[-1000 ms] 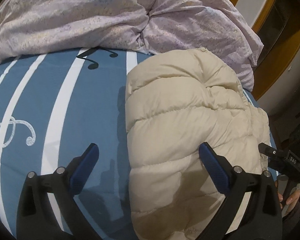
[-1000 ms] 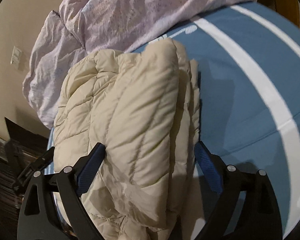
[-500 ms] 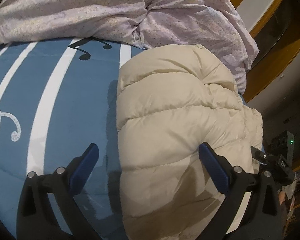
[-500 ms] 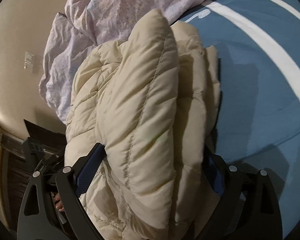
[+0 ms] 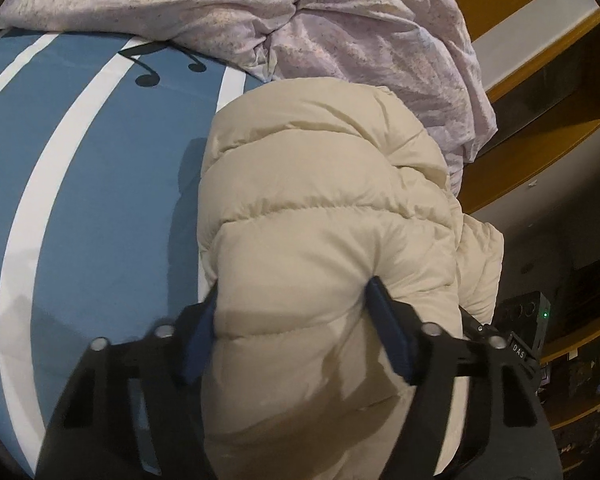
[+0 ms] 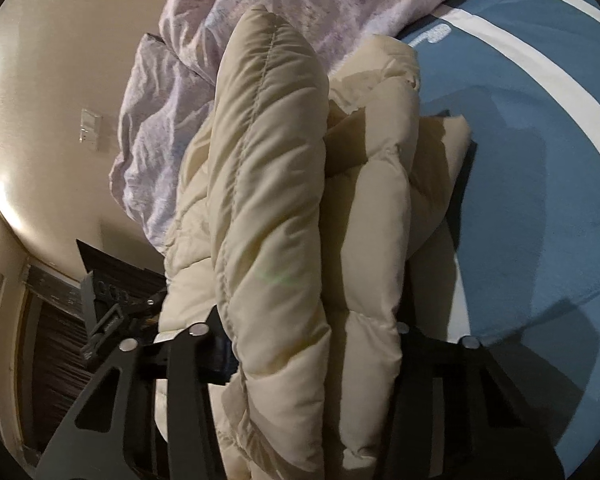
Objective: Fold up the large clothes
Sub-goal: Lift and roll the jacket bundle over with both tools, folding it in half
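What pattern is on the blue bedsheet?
White stripes and black music notes on the blue bedsheet, clearest in the left wrist view.

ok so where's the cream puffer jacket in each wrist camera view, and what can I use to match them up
Left wrist: the cream puffer jacket fills centre to lower right, between the closing jaws of the left gripper.
Right wrist: the jacket stands folded through the centre, between the right gripper's closing jaws.
Shared landmark: the lilac duvet behind it.

The right gripper (image 6: 312,344) has its pads buried in the puffy jacket (image 6: 268,200); the jacket's near end runs off at 6 o'clock.
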Demonstrator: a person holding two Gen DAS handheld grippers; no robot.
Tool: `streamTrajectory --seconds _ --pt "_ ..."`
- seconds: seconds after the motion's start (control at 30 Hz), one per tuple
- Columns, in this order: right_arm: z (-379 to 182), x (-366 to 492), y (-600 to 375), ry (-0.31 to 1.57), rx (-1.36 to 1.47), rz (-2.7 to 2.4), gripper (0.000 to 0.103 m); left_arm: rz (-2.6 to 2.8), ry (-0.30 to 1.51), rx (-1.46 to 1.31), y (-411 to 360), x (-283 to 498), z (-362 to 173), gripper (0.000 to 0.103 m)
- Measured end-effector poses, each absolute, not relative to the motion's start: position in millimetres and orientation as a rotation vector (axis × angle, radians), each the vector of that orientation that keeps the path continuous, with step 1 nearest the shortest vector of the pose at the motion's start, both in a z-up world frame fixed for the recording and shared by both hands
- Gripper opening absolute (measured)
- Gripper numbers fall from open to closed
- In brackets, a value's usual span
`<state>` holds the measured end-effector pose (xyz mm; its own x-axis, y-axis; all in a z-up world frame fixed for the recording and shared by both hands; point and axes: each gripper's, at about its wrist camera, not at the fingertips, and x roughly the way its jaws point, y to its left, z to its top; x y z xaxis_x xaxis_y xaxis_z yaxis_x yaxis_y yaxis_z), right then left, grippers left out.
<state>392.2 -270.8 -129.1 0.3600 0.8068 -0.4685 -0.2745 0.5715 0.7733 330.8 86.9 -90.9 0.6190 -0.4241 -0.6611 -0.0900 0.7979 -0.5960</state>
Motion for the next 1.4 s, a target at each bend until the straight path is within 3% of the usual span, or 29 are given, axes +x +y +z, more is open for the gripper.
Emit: streamTrajectory --seconds 0.17,0.3,0.7,0.97,1.03,1.1,1.23,1.4 --pt "-121 394 -267 0.922 0.655 0.797 0.035 -0.21 0.848 -0.638 91 324 -82 0.044" --pt "-110 399 -258 0.897 0.643 0.828 0.03 -0.224 0.8 -0.659 100 318 -72 0.035" --pt "-77 443 -172 0.868 0.561 0.956 0.028 -0.162 0.649 -0.668 162 310 -41 0.031" --pt "-85 466 -129 0.885 0.458 0.95 0.028 -0.052 0.62 -0.627 203 318 -47 0.031" --pt "-93 467 -123 0.904 0.427 0.916 0.029 -0.025 0.637 -0.618 208 323 -55 0.031" --pt "-96 466 -120 0.913 0.406 0.883 0.043 -0.008 0.648 -0.617 212 325 -64 0.032" --pt "-91 459 -126 0.908 0.354 0.802 0.058 0.055 0.657 -0.569 210 327 -68 0.039" --pt "-70 445 -150 0.836 0.295 0.687 0.059 0.164 0.656 -0.475 203 321 -60 0.051"
